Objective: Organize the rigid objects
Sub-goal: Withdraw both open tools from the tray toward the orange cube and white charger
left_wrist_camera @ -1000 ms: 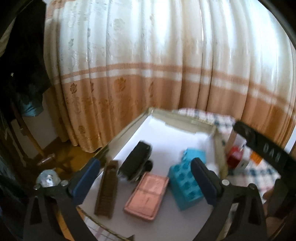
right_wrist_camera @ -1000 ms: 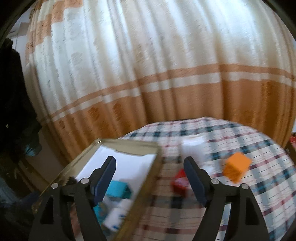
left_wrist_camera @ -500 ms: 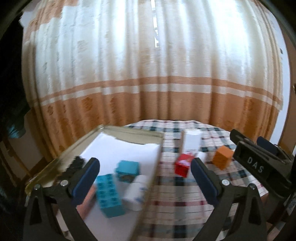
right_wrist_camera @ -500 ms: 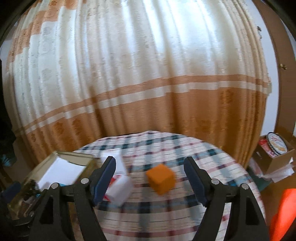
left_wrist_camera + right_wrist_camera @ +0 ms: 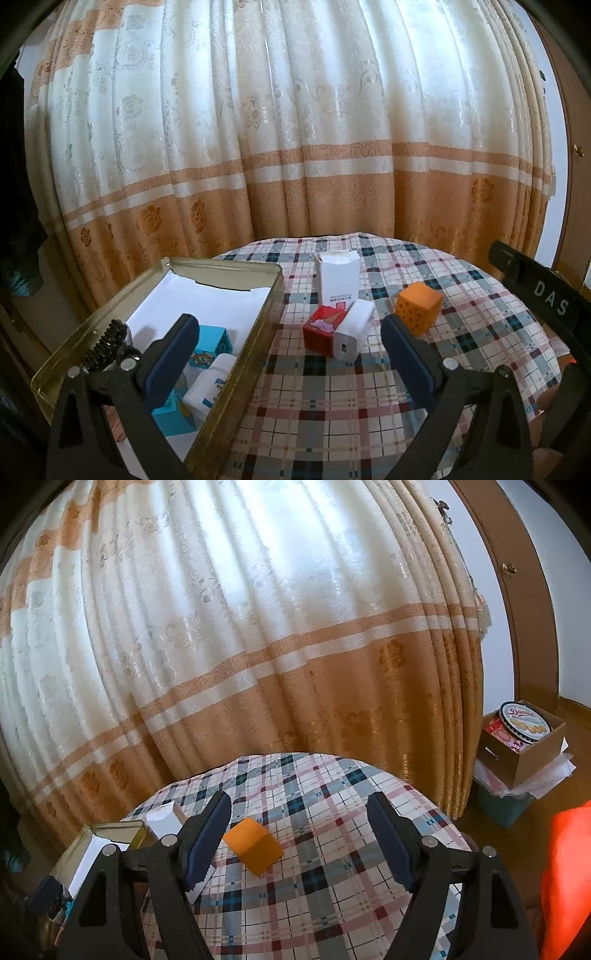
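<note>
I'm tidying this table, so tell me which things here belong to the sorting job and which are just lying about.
Job: gold tin, orange cube, red box, tall white box, small white box.

Lying about: curtain, biscuit tin, cardboard box.

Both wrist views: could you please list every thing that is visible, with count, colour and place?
metal tin: one, gold, paper-lined, left on the table
teal boxes: two seen, inside the tin
white bottle: one, lying in the tin
black toothed clip: one, at the tin's left wall
tall box: one, white, upright, mid table
red box: one, in front of the tall box
white charger: one, touching the red box
orange cube: one, right of the charger
checked tablecloth: one, over the round table
curtain: cream and orange, behind
cardboard box: one, brown, floor right, holding a blue biscuit tin
left tool: open, empty
right tool: open, empty
</note>
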Action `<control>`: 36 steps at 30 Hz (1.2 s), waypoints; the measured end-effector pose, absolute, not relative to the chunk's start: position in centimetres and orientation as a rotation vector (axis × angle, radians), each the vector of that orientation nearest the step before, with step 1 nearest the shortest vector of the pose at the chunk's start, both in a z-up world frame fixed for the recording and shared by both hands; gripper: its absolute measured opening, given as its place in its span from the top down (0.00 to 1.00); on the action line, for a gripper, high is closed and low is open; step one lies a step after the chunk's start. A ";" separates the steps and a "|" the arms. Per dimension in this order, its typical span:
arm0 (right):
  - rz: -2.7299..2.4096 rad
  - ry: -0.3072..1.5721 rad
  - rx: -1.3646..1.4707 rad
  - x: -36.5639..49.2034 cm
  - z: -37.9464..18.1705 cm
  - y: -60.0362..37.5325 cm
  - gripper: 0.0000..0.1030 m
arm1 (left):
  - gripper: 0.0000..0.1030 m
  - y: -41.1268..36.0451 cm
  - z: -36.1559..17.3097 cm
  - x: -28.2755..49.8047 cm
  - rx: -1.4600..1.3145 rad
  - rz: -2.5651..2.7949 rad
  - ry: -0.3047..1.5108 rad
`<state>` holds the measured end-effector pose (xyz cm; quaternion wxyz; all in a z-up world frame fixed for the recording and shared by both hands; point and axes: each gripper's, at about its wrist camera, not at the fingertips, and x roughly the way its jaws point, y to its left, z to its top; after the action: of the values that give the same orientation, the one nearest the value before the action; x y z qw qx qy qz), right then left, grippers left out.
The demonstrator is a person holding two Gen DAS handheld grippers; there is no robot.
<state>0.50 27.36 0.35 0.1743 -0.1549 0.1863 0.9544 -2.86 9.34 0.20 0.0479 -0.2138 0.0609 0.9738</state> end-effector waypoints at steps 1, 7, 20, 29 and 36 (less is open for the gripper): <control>2.704 0.517 -0.439 0.5 0.4 27.2 0.24 | 0.03 9.3 0.2 -2.8 -0.650 2.971 0.184; 2.708 0.441 -0.432 0.4 0.6 26.3 0.17 | 0.02 9.4 0.1 -2.8 -0.662 2.961 0.180; 2.701 0.437 -0.455 0.3 0.5 26.4 0.17 | 0.01 9.4 -0.2 -3.2 -0.734 2.924 0.150; 2.684 0.588 -0.619 -1.1 -0.7 28.3 0.17 | 0.01 7.7 -0.5 -2.2 -0.813 2.926 0.108; 2.762 0.501 -0.913 -5.7 -2.2 26.7 0.17 | 0.01 6.8 -0.7 -2.4 -0.848 2.945 0.088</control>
<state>-5.73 26.67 -2.15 0.0950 -0.3078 0.1689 0.9315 -2.42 6.78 -0.67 0.0377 -0.2764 0.0288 0.9599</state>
